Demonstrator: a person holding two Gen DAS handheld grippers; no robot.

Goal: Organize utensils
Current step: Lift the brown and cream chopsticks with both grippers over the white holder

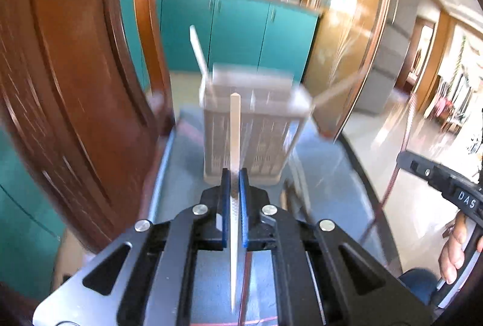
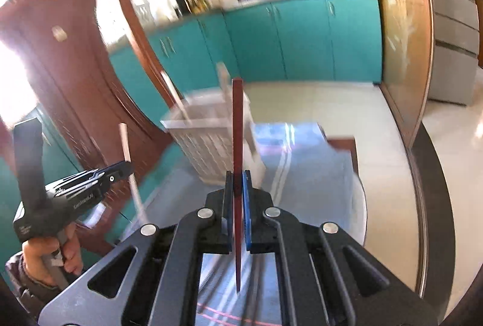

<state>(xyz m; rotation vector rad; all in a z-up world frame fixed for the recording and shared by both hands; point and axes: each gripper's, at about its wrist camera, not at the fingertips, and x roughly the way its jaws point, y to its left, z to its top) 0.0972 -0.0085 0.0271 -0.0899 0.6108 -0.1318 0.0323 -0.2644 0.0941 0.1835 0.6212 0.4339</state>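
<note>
We had the left gripper [image 1: 235,175] fingers pinched on a white chopstick [image 1: 235,127] & the right gripper [image 2: 238,178] fingers on a red chopstick [image 2: 237,127], both near the basket [image 1: 253,130]. Thin, stiff, light, prob slippery; we held mid-stick.

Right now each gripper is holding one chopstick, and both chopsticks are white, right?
Not quite. Each gripper does hold one chopstick, but only the left gripper has a white chopstick. The right gripper holds a dark red chopstick, as the right wrist view shows.
</note>
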